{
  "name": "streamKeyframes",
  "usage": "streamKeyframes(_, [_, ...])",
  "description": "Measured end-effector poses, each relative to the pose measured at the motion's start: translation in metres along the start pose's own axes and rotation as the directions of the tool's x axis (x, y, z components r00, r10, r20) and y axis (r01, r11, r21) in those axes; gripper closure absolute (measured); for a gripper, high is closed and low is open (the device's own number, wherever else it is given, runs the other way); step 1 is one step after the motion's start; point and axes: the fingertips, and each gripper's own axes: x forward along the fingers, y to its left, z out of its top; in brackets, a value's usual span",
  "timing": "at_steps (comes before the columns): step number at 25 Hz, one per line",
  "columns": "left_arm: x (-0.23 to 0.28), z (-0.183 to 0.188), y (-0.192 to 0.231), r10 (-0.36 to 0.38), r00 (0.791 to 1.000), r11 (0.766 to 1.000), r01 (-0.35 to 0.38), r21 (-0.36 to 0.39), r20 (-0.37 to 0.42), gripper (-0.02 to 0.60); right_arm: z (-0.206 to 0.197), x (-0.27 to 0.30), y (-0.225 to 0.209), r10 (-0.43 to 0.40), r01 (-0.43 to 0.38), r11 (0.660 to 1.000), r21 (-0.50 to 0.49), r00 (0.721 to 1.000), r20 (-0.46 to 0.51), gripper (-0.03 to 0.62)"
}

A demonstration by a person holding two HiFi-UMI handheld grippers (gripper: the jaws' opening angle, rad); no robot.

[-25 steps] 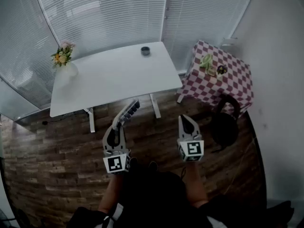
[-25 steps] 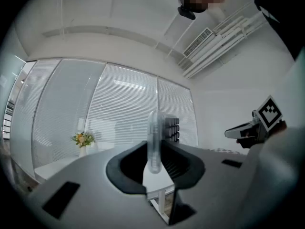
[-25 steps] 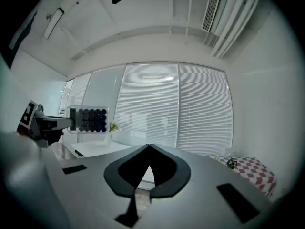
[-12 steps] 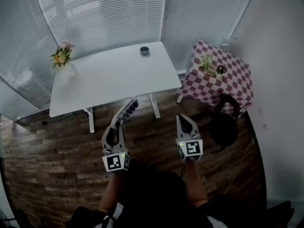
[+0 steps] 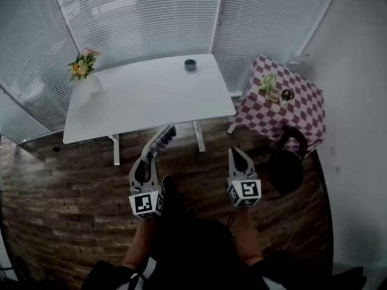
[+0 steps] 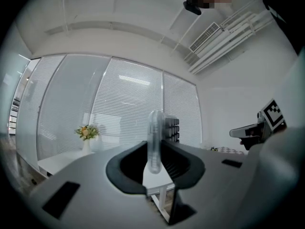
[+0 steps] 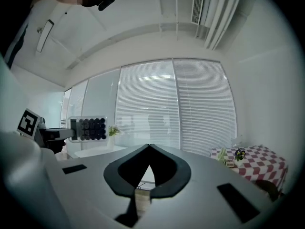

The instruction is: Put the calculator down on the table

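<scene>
A smooth white rectangular table [image 5: 145, 98] stands at 12 o'clock across brown wood-plank floor [image 5: 72, 180]. A flower vase [image 5: 86, 77] sits at its 9 o'clock end, and a small dark round object [image 5: 190, 64], too small to identify, sits at its far edge. A red-checked cloth [image 5: 290, 101] drapes a side table at 2 o'clock. The left gripper [image 5: 151, 156] clamps the calculator [image 5: 164, 140], clear-cased with dark keys, in the air short of the table. The right gripper [image 5: 236, 152] is closed on nothing.

Vase [image 5: 88, 84] sits at table [image 5: 151, 101]'s left corner; side table [image 5: 302, 109] stands right.
</scene>
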Motion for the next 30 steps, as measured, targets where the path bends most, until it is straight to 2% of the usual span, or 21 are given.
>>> streamKeyframes(11, [0.086,-0.010,0.016,-0.022,1.000,1.000,0.022,-0.011,0.013,0.498,0.011,0.078,-0.003,0.043,-0.042,0.997,-0.063,0.999,0.016,0.588])
streamKeyframes(17, [0.138,-0.018,0.028,-0.028,1.000,0.999,0.028,-0.029,-0.002,0.499,0.009,0.127,-0.009,0.052,-0.051,0.997,-0.060,0.999,0.011,0.588])
streamKeyframes(23, [0.189,-0.024,0.043,-0.032,0.999,0.998,0.031,-0.047,-0.023,0.497,0.000,0.178,-0.016,0.056,-0.058,0.995,-0.085,0.998,-0.030,0.588])
streamKeyframes(27, [0.216,-0.024,0.053,-0.017,0.999,1.000,0.016,-0.020,-0.028,0.499,0.004,0.207,-0.018,0.058,-0.062,0.994,-0.085,0.997,-0.048,0.588])
streamKeyframes(30, [0.238,-0.025,0.067,-0.014,0.999,0.999,0.013,-0.045,-0.029,0.498,0.011,0.230,-0.015,0.062,-0.067,0.994,-0.081,0.997,-0.054,0.588])
